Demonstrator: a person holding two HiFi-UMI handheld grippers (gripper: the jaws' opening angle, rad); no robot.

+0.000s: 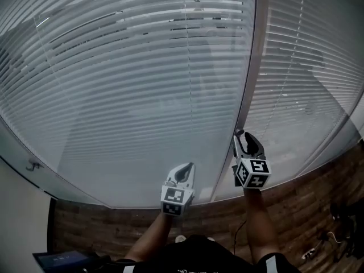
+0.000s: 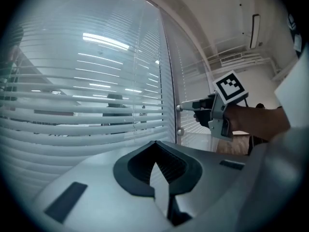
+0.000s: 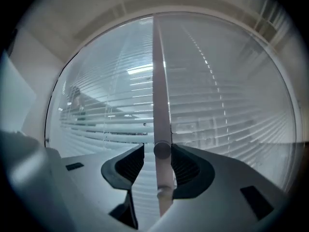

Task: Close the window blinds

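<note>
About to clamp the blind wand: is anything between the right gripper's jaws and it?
Nothing visible. The wand stands between the right gripper's open jaws, nearer one pad, with only the blinds behind it.

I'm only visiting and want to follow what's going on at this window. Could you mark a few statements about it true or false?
1. The blind wand stands between the open jaws of the right hand-held gripper. True.
2. The left hand-held gripper holds the wand. False: it is shut on nothing, off to the wand's side.
3. The slats are drawn up to the top. False: they hang down over the window.
4. The floor looks like wood planks. True.
</note>
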